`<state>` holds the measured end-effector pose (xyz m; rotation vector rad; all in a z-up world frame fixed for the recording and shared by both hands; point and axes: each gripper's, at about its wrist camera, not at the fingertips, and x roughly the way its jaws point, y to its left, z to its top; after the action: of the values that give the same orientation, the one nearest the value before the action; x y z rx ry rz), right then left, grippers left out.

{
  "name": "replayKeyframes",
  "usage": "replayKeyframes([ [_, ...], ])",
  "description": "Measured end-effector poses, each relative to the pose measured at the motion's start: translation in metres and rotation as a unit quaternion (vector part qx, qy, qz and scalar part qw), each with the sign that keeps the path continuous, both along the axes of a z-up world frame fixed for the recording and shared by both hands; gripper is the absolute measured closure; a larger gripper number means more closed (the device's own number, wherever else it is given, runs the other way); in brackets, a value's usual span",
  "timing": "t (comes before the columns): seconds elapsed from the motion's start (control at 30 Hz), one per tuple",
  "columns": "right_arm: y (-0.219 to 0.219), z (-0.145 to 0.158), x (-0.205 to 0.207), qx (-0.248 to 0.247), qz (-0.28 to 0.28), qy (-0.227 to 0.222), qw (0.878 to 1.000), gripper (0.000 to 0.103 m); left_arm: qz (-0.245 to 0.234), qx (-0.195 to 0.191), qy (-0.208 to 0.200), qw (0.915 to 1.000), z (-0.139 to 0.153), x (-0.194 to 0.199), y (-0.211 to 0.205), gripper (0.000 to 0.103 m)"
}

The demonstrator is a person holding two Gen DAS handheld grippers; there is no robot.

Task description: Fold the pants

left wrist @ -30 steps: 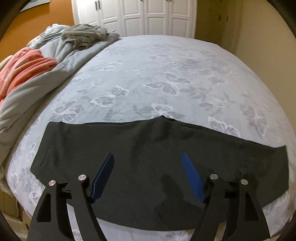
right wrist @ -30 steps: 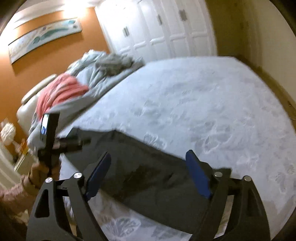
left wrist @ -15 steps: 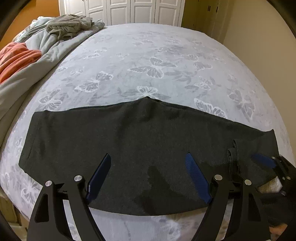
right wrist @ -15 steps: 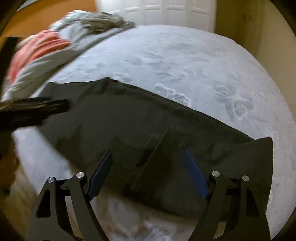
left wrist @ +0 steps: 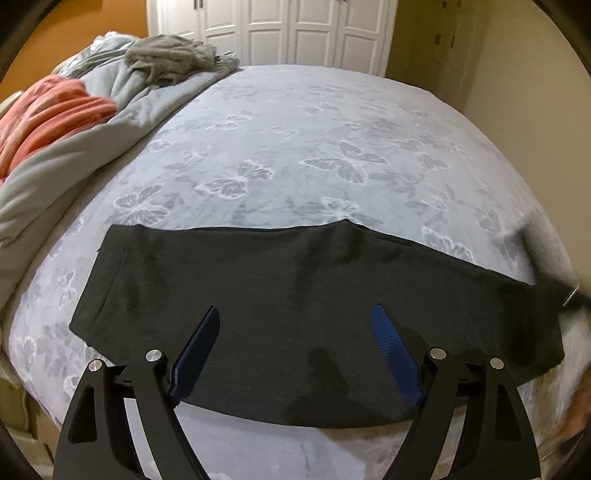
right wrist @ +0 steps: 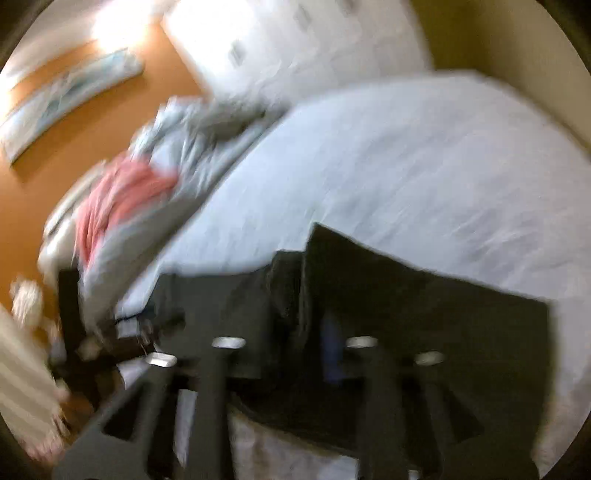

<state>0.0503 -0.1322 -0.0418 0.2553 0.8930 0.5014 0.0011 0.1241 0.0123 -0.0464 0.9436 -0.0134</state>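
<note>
Bed (left wrist: 332,129), butterfly-print cover, serves as the bearing surface; on it the dark pants (left wrist: 314,295) lie spread flat across the near edge, long axis running left to right; pushed to the far-left side are a grey blanket (left wrist: 92,147), a coral blanket (left wrist: 48,122) and a crumpled grey garment (left wrist: 170,59); white closet doors (left wrist: 295,29) stand beyond the bed.

Left gripper (left wrist: 297,354) hovers over the near middle of the pants, jaws wide apart, nothing between the blue pads (left wrist: 395,354); whether the pads touch the cloth cannot be told.

Right gripper (right wrist: 295,343): the right wrist view is heavily motion-blurred; the fingers stand much closer together, and a flap of the pants (right wrist: 406,314) rises directly in front of them, one corner standing up off the bed (right wrist: 424,166); a firm hold on the cloth appears likely but cannot be confirmed.

Against the frame half a second ago: the right gripper's jaws were then wide apart over flat cloth; the right end of the pants has since lifted; the left gripper remains open in much the same place; in the left wrist view the right edge is now a blur.
</note>
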Motion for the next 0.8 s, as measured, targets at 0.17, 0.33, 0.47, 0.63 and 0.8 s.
replayKeyframes([
  [0.17, -0.042, 0.016, -0.002, -0.017, -0.044, -0.012, 0.999, 0.049, 0.005, -0.02, 0.019, 0.9996, -0.007, 0.001, 0.009, 0.021],
  [0.33, -0.109, 0.033, -0.029, -0.153, -0.163, -0.066, 0.972, 0.031, -0.019, -0.029, 0.029, 0.999, -0.012, 0.001, -0.008, 0.021],
  [0.47, -0.148, 0.014, -0.031, -0.181, -0.204, -0.018, 0.962, 0.027, -0.064, -0.075, 0.046, 0.9941, -0.017, 0.001, -0.039, 0.021],
  [0.63, -0.172, -0.005, -0.042, -0.162, -0.21, 0.023, 0.964, 0.025, -0.102, -0.099, 0.084, 0.9863, -0.039, 0.013, -0.09, 0.021],
  [0.8, -0.183, -0.01, -0.046, -0.14, -0.22, 0.029, 0.965, 0.015, -0.118, -0.111, 0.112, 0.9803, -0.069, 0.03, -0.128, 0.027],
])
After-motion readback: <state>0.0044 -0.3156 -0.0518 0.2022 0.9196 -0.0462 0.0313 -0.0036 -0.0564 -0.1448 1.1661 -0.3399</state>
